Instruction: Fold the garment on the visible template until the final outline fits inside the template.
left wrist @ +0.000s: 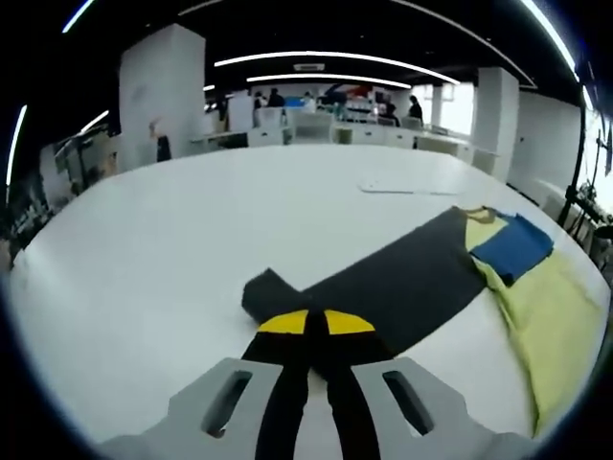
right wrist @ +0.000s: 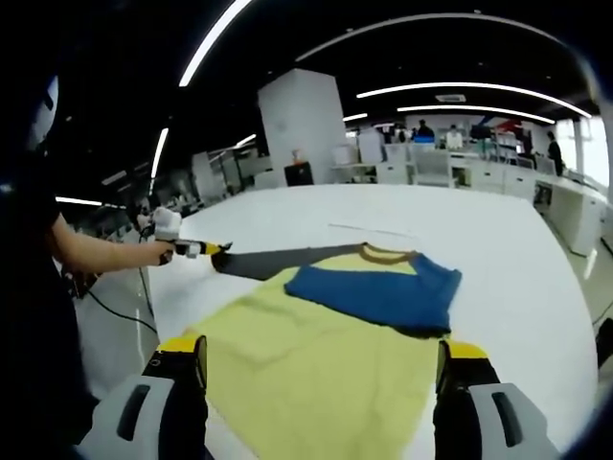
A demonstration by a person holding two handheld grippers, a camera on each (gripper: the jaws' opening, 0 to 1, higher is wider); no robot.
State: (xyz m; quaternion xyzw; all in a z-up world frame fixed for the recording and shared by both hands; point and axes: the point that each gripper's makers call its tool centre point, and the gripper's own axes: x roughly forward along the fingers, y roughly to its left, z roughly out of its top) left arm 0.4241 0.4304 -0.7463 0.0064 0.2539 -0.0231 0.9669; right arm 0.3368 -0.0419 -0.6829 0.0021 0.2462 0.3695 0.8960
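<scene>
Yellow garment [right wrist: 316, 364] flat on white table, blue sleeve folded inward, grey sleeve outstretched

My left gripper [left wrist: 317, 324]: jaws closed together, held out by my forearm [right wrist: 101, 255]. My right gripper [right wrist: 321, 369]: jaws spread wide.

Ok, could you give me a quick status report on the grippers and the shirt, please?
Left gripper shut on dark sleeve, pulling it out sideways. Right gripper open, above yellow shirt. Blue sleeve folded across the body. Nothing in the way.
</scene>
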